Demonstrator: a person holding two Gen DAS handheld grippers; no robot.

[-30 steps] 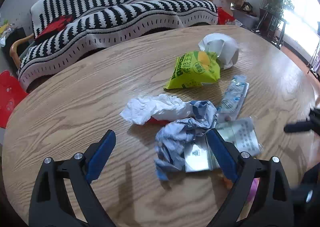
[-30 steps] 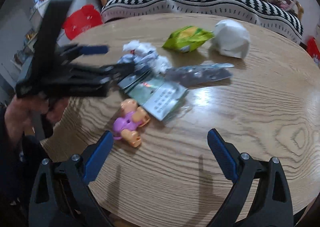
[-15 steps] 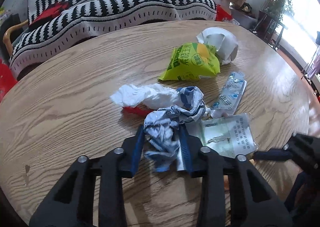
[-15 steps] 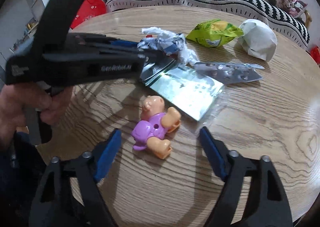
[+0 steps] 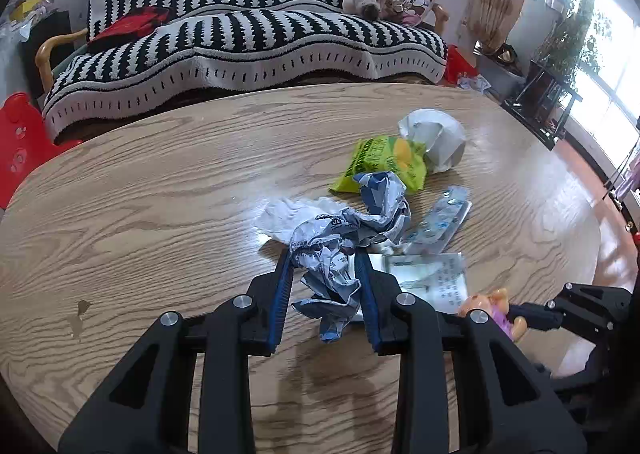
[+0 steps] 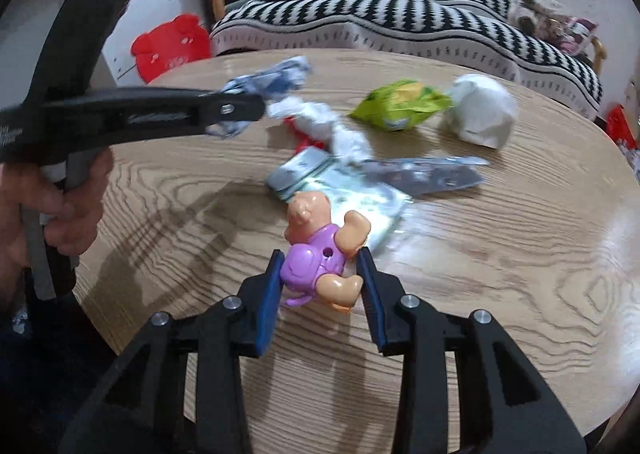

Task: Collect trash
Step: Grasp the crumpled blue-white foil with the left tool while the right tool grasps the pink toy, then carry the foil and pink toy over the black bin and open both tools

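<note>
My left gripper is shut on a crumpled blue-and-white wrapper and holds it just above the round wooden table. The wrapper also shows in the right wrist view. My right gripper is shut on a pink-and-purple toy figure, which also shows in the left wrist view. On the table lie a white tissue, a green snack bag, a white paper ball, a clear plastic sleeve and a printed sachet.
A black-and-white striped sofa stands behind the table. A red plastic stool is at the left. A plant stand is by the window at the right. The near table edge is close to the right gripper.
My left gripper closed on the crumpled wrapper and lifted it off the pile. My right gripper moved in and closed on the toy figure.
</note>
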